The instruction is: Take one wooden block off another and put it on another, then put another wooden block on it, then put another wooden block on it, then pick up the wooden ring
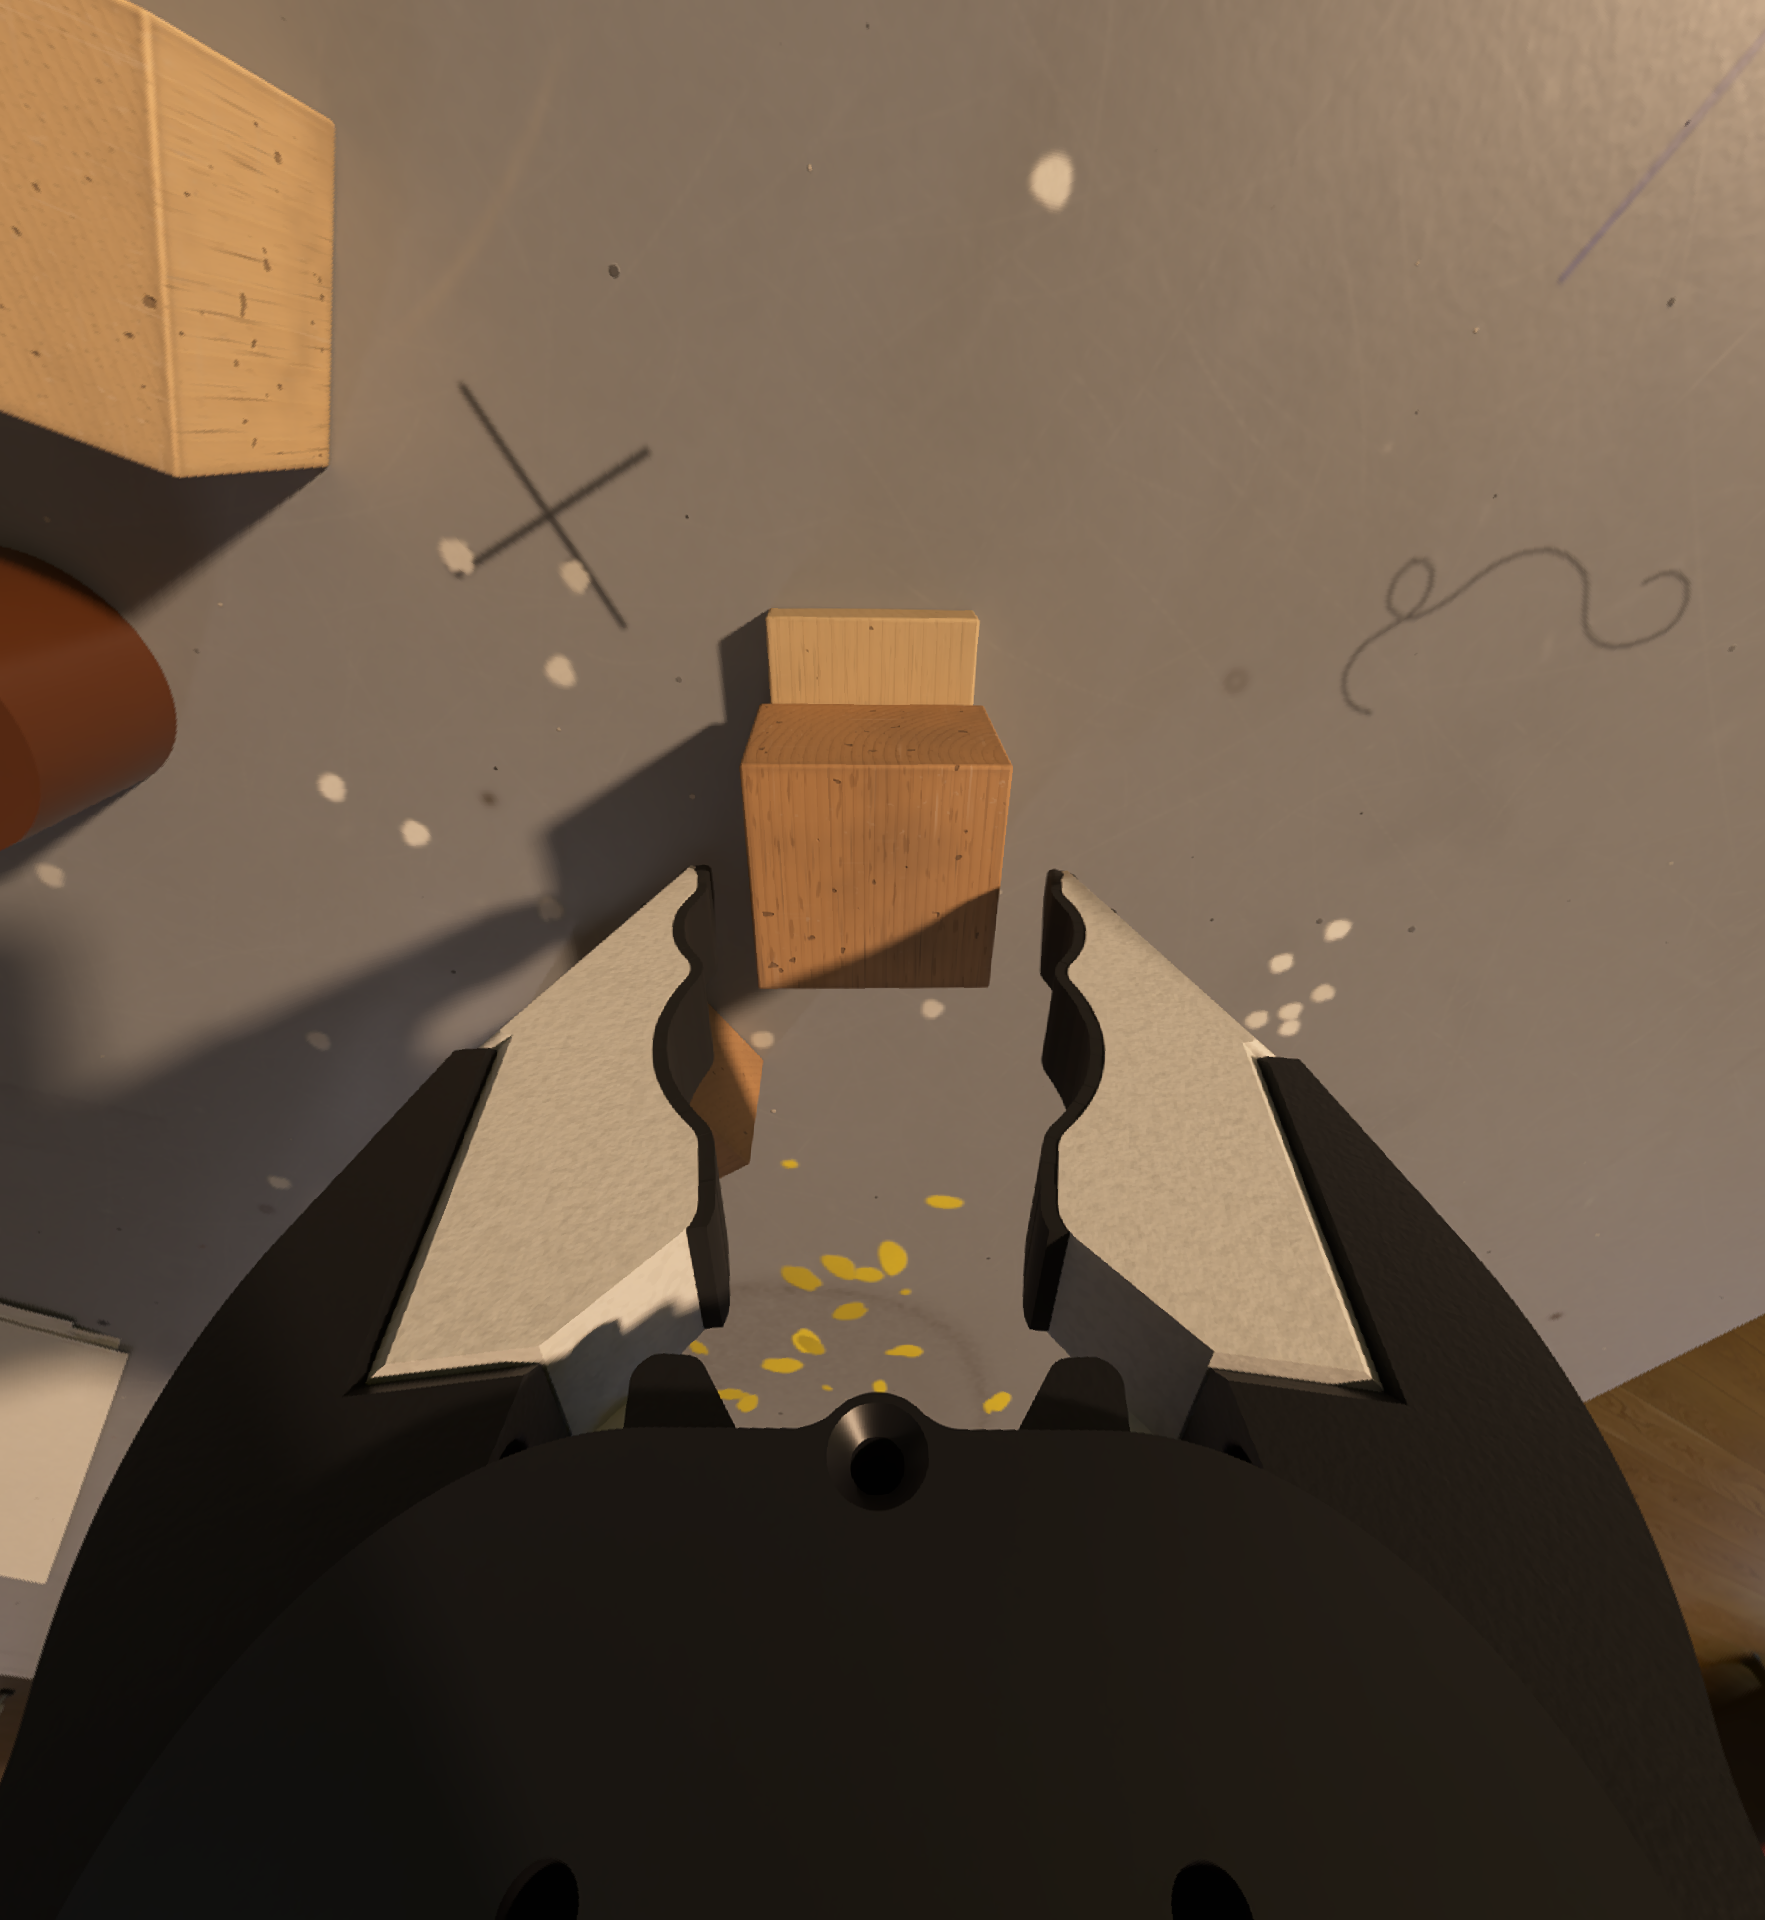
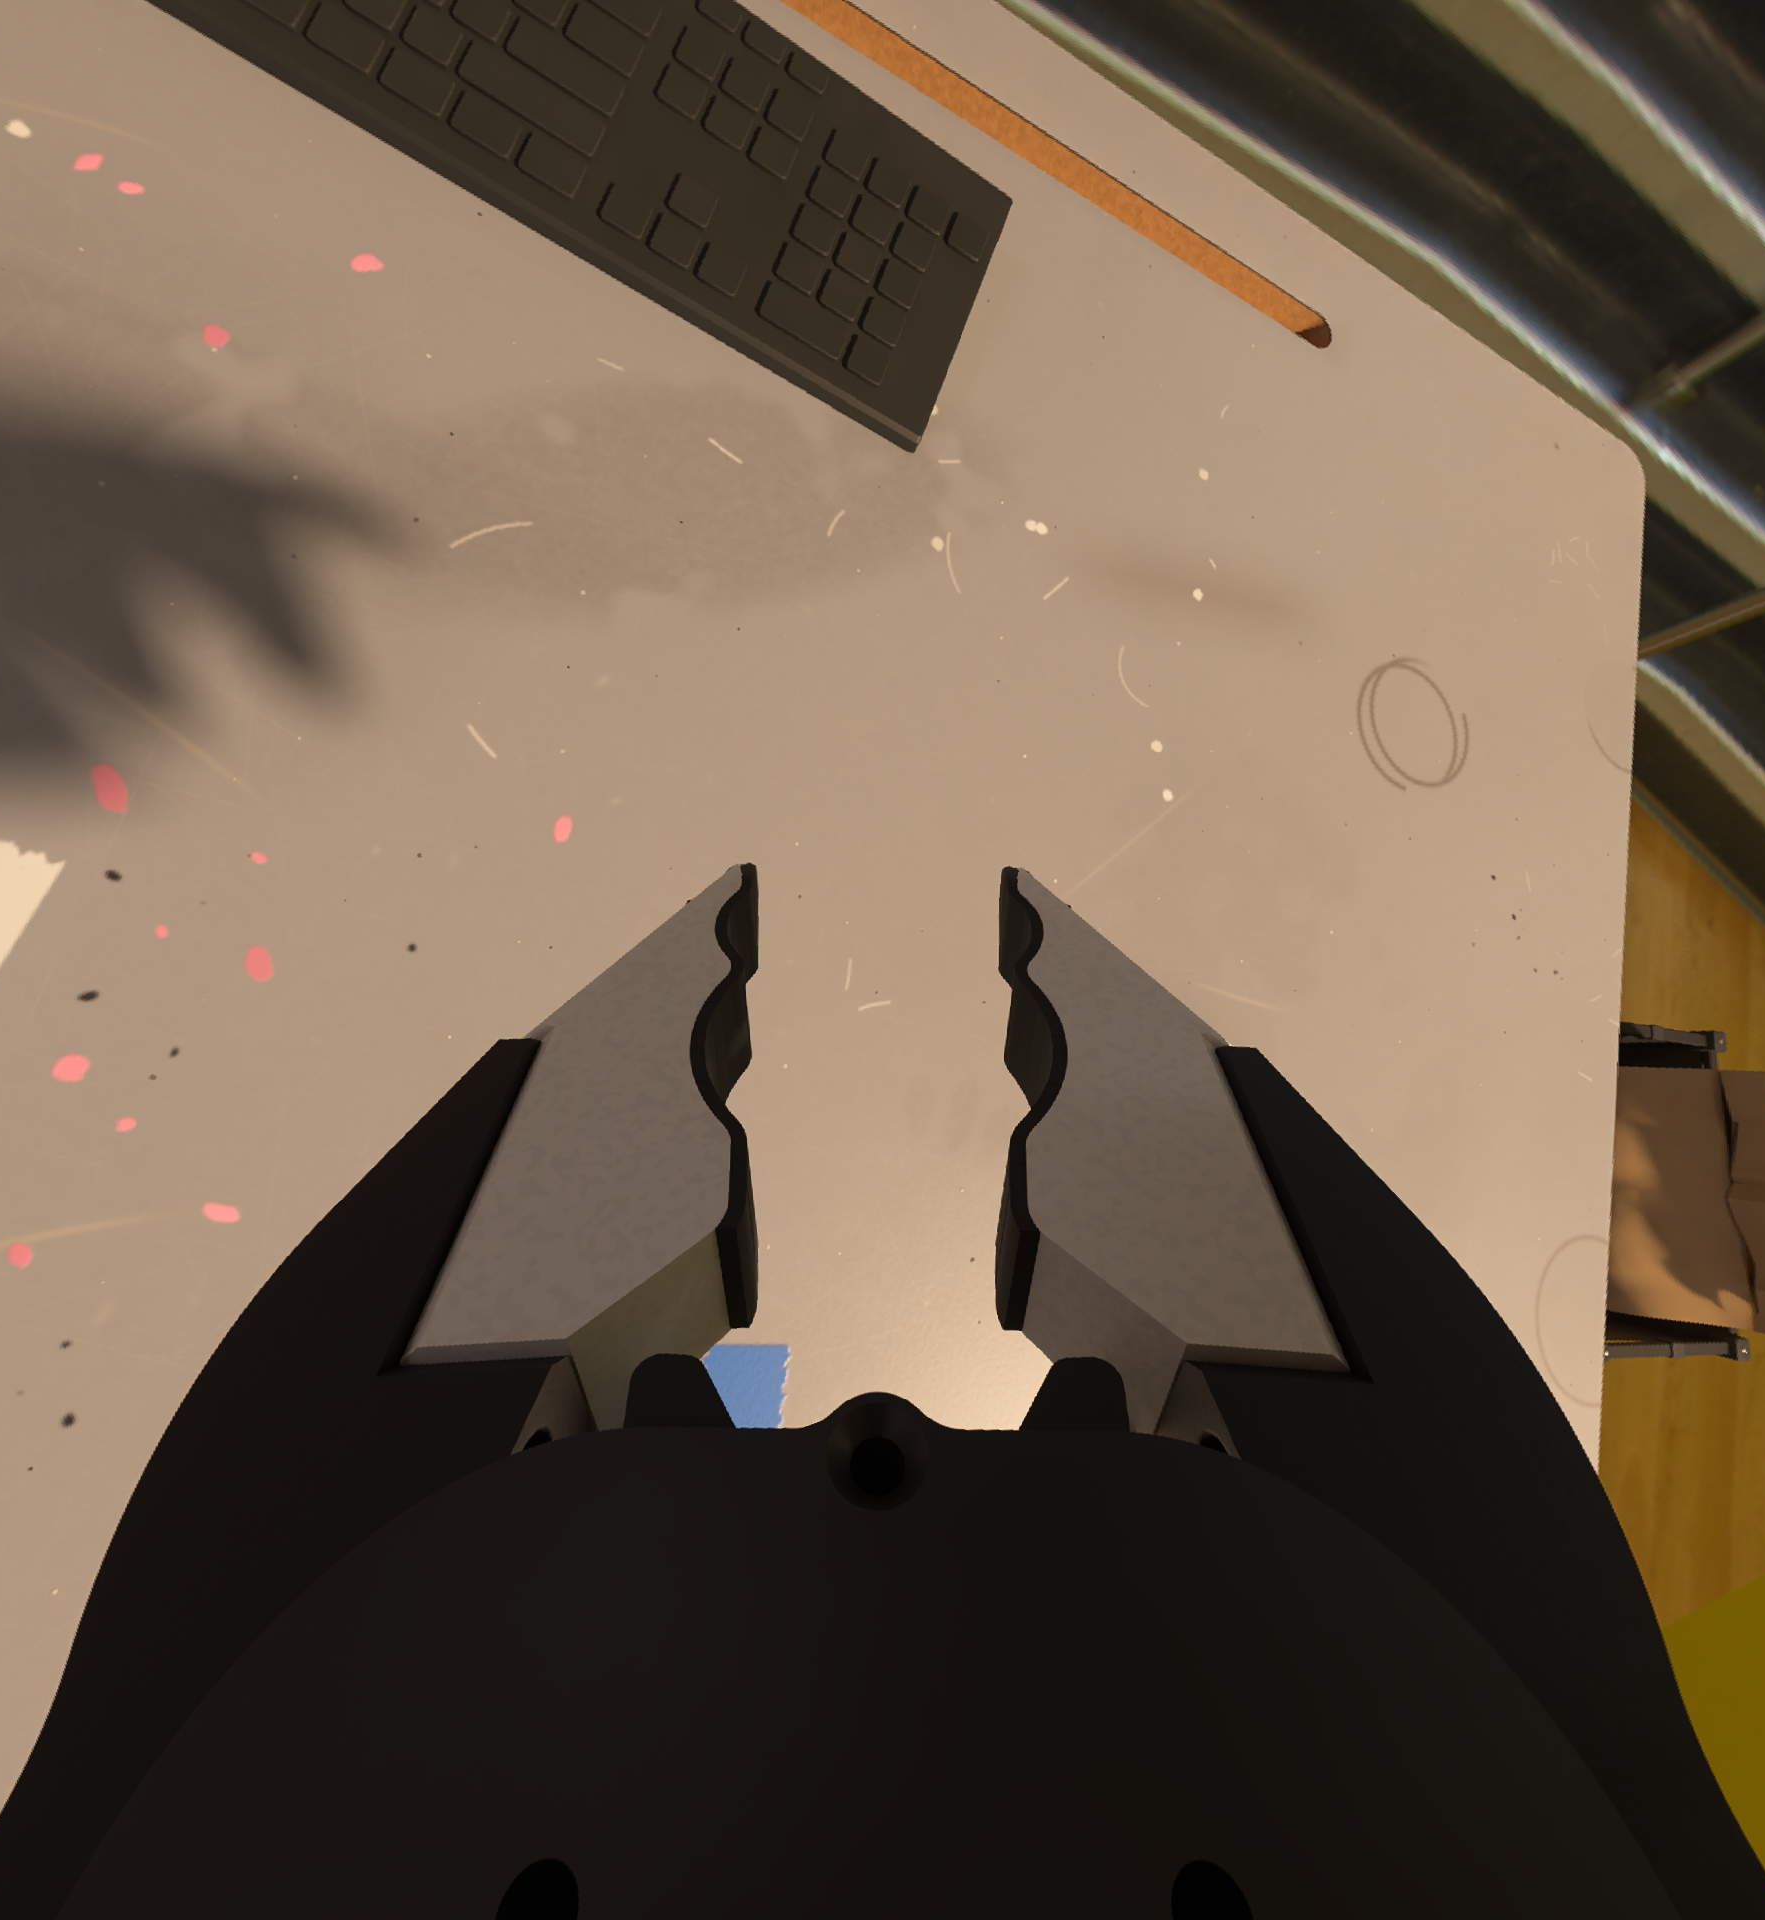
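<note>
We have the left gripper [image 1: 876,883] looking down with its jaws apart and nothing between them. Just beyond the fingertips, centred on the gap, stands a mid-brown wooden cube [image 1: 876,847]; it seems to sit on a paler wooden block [image 1: 873,657] whose far face shows behind it, though we cannot be sure the two touch. A small orange-brown wooden block [image 1: 734,1091] peeks out from behind the left finger, inside the gap. Far off to the left of the jaws lie the dark reddish-brown wooden ring [image 1: 36,707] and, beyond it, a large pale wooden block [image 1: 130,229], all on the grey paint-flecked table [image 1: 1273,416].

The right gripper [image 2: 878,883] also has its jaws apart and empty, over bare table with a black keyboard [image 2: 649,156] well beyond the tips.

Our worries, as we judge them: the gap is only slightly wider than the cube, so a small sideways drift on descent could land a fingertip on its top edge and push it off its support. The left finger could also catch the small block beside it. A skewed closing would twist the cube and spoil the later stacking.
</note>
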`<state>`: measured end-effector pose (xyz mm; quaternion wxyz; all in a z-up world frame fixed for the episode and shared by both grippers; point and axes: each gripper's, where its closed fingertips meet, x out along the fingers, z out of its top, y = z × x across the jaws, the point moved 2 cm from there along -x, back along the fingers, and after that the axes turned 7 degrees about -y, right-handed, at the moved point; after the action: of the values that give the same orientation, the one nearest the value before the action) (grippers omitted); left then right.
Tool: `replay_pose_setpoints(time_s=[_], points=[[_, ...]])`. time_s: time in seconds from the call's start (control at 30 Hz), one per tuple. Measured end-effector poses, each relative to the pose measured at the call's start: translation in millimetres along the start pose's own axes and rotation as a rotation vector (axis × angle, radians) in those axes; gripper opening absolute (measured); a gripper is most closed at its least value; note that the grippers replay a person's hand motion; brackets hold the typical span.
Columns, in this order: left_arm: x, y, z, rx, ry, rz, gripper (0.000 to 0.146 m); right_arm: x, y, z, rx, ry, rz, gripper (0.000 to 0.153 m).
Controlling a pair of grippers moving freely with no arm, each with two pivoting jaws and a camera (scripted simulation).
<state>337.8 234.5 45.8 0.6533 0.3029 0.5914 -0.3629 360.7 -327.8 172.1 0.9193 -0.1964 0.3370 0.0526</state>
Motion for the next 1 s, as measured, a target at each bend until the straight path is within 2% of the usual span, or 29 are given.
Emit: replay_pose_setpoints(time_s=[0.1,0.37,0.5,0.6,0.67,0.73,0.83,0.93,1.0], points=[[2,3,2,0.002,0.014,0.012,0.047,0,-1,0,0.007,-0.001,0.005,0.046],[-13,14,4,0.075,-0.017,0.137,0.047,1,-2,-4,0.016,0.008,0.013,0.047],[-47,18,5,0.060,-0.124,0.224,0.047,0,-4,-5,0.024,0.010,0.022,0.047],[-91,16,-2,0.033,-0.194,0.372,0.047,0,-5,-5,0.040,0.003,0.030,0.046],[-124,-3,2,0.050,-0.279,0.459,0.047,0,-7,-4,0.049,-0.003,0.037,0.046],[-147,-36,22,0.159,-0.402,0.464,0.047,-1,-7,-2,0.054,-0.015,0.045,0.046],[-150,-90,74,0.422,-0.483,0.392,0.047,-2,-5,-1,0.059,-0.024,0.066,0.046],[-122,-134,133,0.628,-0.481,0.277,0.047,-4,-5,-3,0.058,-0.019,0.078,0.047],[-94,-152,169,0.693,-0.465,0.192,0.047,-5,-5,-4,0.063,-0.024,0.086,0.046]])
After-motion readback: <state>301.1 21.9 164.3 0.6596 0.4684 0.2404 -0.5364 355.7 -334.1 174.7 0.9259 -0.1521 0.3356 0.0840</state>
